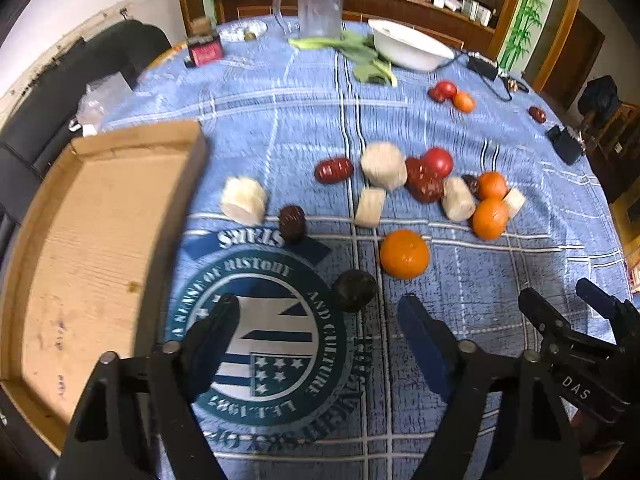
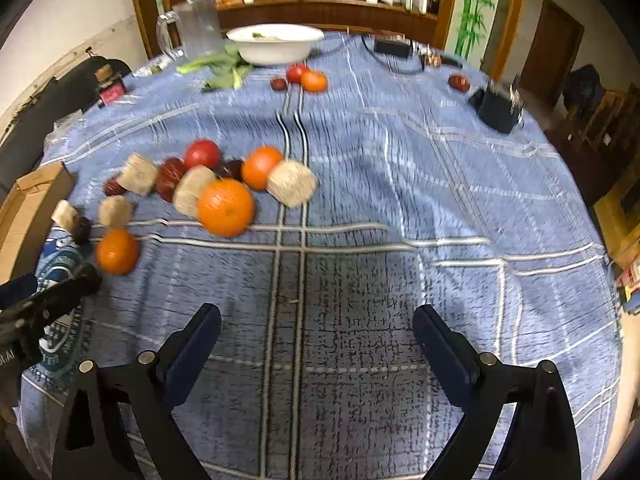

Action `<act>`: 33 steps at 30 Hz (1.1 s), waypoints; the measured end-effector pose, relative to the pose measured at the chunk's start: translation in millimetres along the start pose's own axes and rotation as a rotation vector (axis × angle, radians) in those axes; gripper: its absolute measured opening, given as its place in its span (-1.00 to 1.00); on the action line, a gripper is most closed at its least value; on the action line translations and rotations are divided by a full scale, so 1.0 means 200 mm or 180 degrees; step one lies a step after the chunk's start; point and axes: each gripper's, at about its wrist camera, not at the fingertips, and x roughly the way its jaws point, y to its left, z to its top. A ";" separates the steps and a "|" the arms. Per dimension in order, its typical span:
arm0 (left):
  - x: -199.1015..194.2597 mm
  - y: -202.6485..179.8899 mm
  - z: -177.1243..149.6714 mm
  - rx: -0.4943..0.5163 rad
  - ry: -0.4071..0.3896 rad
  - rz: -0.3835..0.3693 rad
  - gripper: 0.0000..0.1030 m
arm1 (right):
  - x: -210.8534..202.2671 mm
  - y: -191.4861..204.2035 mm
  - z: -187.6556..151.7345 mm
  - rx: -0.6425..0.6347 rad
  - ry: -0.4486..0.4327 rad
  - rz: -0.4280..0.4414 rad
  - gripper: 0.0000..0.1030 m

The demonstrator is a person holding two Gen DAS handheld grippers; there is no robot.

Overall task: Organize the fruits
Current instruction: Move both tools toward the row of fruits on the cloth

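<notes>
Fruit lies scattered on the blue checked tablecloth (image 1: 280, 120). My left gripper (image 1: 318, 312) is open and empty, low over the cloth's round emblem. A dark round fruit (image 1: 354, 290) sits just beyond its tips, nearer the right finger. A big orange (image 1: 405, 254) lies past that. Further back are two more oranges (image 1: 490, 218), a tomato (image 1: 438, 161), dark red fruits (image 1: 333, 170) and pale cut chunks (image 1: 244, 200). My right gripper (image 2: 316, 316) is wide open over bare cloth, with the nearest orange (image 2: 226, 207) ahead to its left.
An open cardboard tray (image 1: 100, 240) lies at the left, beside the left gripper. A white bowl (image 2: 276, 42), a clear jug (image 1: 320, 4), leafy greens (image 1: 352, 46) and a black charger (image 2: 498, 108) stand further back. A small fruit group (image 2: 304, 76) lies near the bowl.
</notes>
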 end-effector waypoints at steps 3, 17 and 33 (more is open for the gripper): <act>-0.07 -0.01 0.01 0.0060 -0.0123 0.0064 0.41 | -0.08 0.04 0.01 -0.0083 -0.0087 0.0033 0.81; -0.42 -0.04 0.07 0.0237 -0.0857 0.0263 0.41 | -0.38 0.14 0.10 -0.0268 -0.0662 0.0054 0.59; -0.37 -0.03 0.03 0.0258 -0.0727 0.0212 0.41 | -0.39 0.15 0.07 -0.0264 -0.0618 0.0180 0.42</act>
